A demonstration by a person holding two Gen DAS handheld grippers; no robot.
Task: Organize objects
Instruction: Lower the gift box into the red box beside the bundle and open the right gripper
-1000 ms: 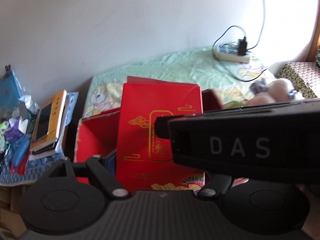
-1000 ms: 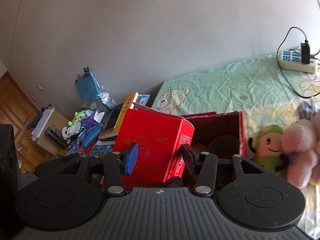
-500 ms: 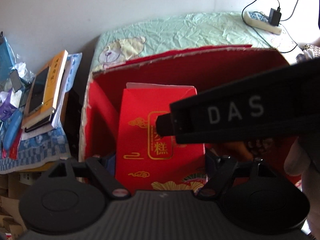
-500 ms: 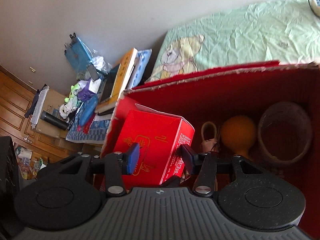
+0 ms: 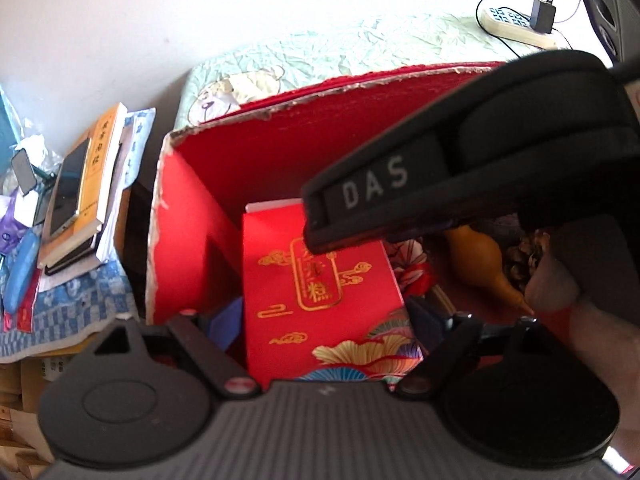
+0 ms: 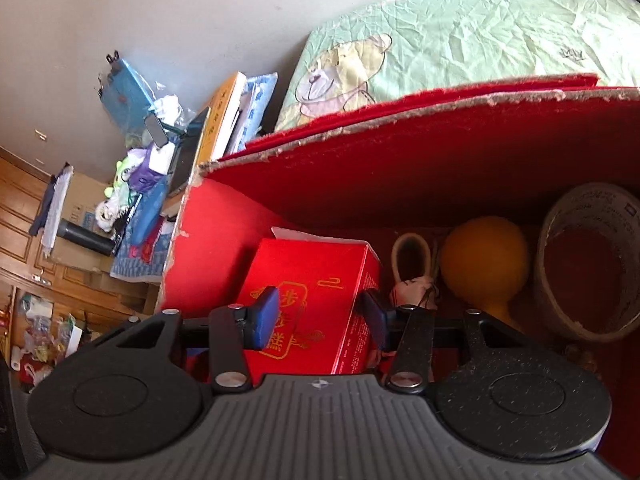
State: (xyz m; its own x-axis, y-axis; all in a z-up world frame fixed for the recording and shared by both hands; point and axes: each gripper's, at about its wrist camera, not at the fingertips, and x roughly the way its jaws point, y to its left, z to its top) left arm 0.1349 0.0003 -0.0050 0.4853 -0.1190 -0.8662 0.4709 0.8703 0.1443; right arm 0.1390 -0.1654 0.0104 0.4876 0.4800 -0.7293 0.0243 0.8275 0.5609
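My right gripper [image 6: 318, 316] has its fingers [image 6: 264, 318] clamped on the small red gift box [image 6: 316, 280], which sits low inside the big red carton [image 6: 400, 176]. My left gripper [image 5: 320, 320] straddles the same box [image 5: 320, 276], its fingers [image 5: 226, 326] having just spread wider and no longer pressing it. Just right of the fingers lie an orange gourd [image 6: 484, 268] and a tape roll [image 6: 588, 256]. Beyond the carton is the bed [image 6: 480, 24].
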